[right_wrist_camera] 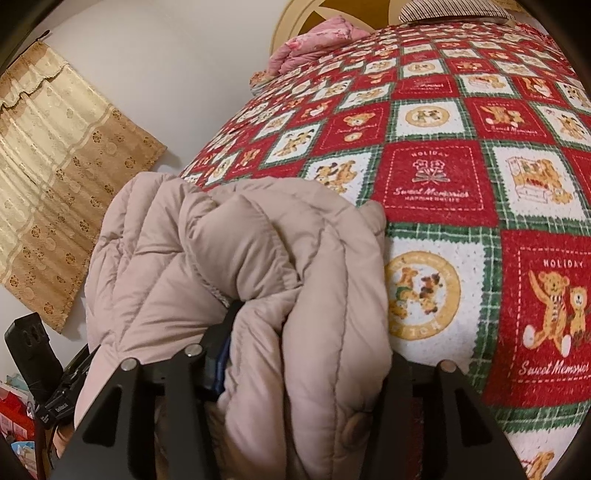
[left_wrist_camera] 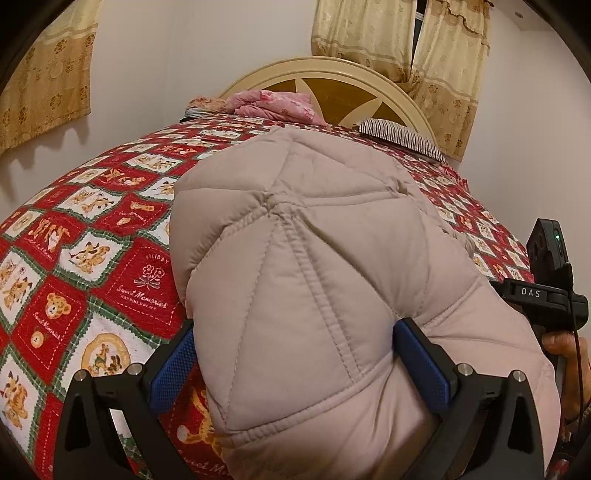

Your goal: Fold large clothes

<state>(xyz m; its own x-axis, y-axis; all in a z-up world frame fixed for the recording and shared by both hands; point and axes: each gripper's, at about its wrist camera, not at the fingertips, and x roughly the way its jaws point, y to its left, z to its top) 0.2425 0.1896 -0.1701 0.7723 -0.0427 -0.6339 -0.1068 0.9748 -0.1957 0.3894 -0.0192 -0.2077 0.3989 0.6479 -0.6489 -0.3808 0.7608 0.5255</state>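
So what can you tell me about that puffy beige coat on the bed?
The quilted coat is pale beige-pink, padded, stitched into angled panels, soft and matte. It lies bunched and partly folded on the red teddy-bear bedspread, near its front edge. The left gripper straddles one bulging fold, blue pads against it. The right gripper has another thick fold between its fingers; whether the pads press there is hidden.

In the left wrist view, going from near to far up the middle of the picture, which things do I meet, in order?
Left claw → beige quilted jacket → red teddy-bear bedspread → pink bedding → cream headboard → curtain.
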